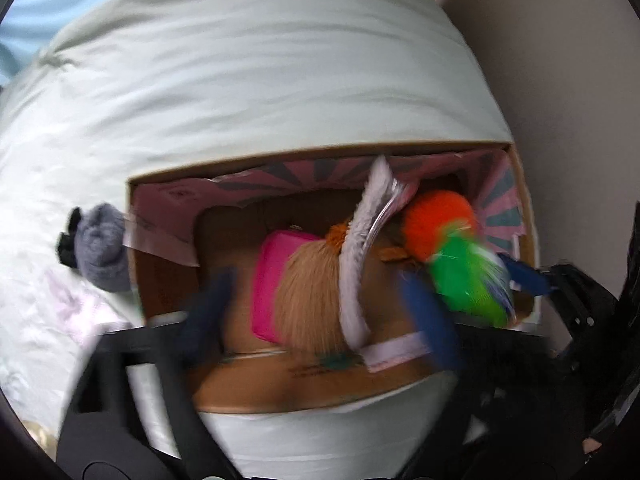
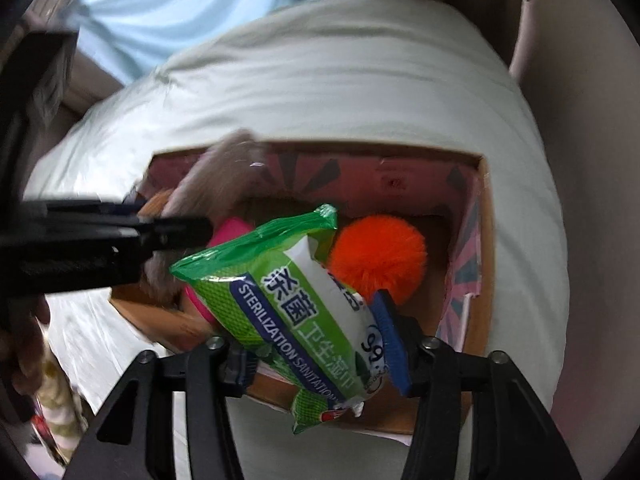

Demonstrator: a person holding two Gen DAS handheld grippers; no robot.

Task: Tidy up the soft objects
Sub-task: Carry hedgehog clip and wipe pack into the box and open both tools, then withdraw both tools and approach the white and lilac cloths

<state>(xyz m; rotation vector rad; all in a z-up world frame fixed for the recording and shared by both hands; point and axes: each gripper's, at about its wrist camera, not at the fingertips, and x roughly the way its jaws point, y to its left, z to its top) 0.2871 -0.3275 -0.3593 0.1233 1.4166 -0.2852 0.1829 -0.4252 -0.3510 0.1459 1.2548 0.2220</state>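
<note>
Right gripper [image 2: 320, 344] pinches the wipes pack [image 2: 296, 312] above the box [image 2: 476, 280].
Left gripper [image 1: 320, 296] spread wide, holding nothing. Pack looks light, squashy, slick-skinned; a mid-body grip seems safest.

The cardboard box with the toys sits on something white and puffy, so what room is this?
Probably a bedroom. The cardboard box rests on a puffy pale duvet, like on a bed, and a light blue curtain hangs behind. The right hand-held gripper holds a wet-wipes pack over the box.
</note>
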